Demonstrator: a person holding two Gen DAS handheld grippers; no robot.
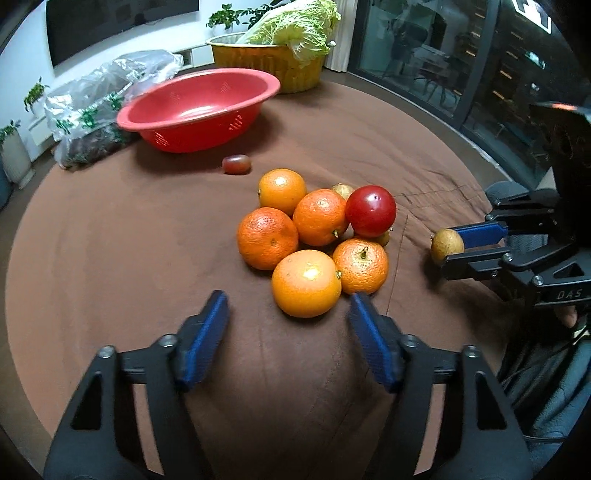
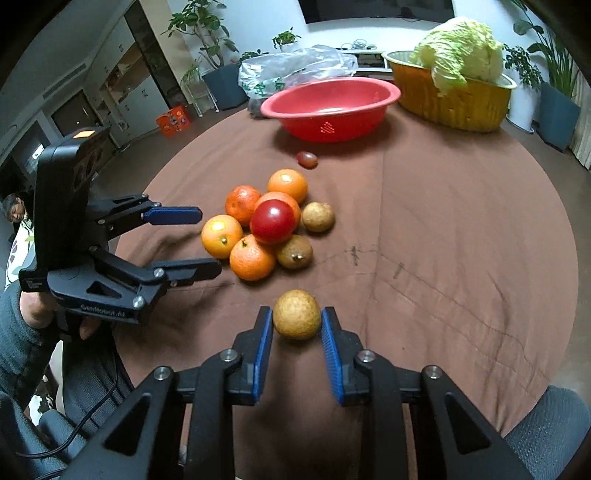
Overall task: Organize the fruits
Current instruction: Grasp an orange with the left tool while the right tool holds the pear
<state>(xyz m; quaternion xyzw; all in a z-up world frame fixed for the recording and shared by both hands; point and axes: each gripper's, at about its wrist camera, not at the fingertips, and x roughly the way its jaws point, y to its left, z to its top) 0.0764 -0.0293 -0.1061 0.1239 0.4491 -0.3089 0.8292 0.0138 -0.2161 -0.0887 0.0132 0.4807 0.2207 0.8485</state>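
Several oranges (image 1: 306, 282) lie heaped on the brown tablecloth with a red tomato (image 1: 370, 211) on top and two small brown fruits (image 2: 318, 216) beside them. My left gripper (image 1: 289, 308) is open and empty, just in front of the nearest orange. My right gripper (image 2: 296, 319) is shut on a small round brown fruit (image 2: 296, 314), held just above the cloth; it also shows in the left wrist view (image 1: 446, 246). A small dark red tomato (image 1: 236, 164) lies alone near the red colander bowl (image 1: 221, 86).
A yellow basin (image 1: 255, 61) with a napa cabbage (image 1: 299, 26) stands behind the bowl. A crumpled plastic bag (image 1: 99, 99) of greens lies at the far left. The round table's edge (image 2: 554, 206) curves all around.
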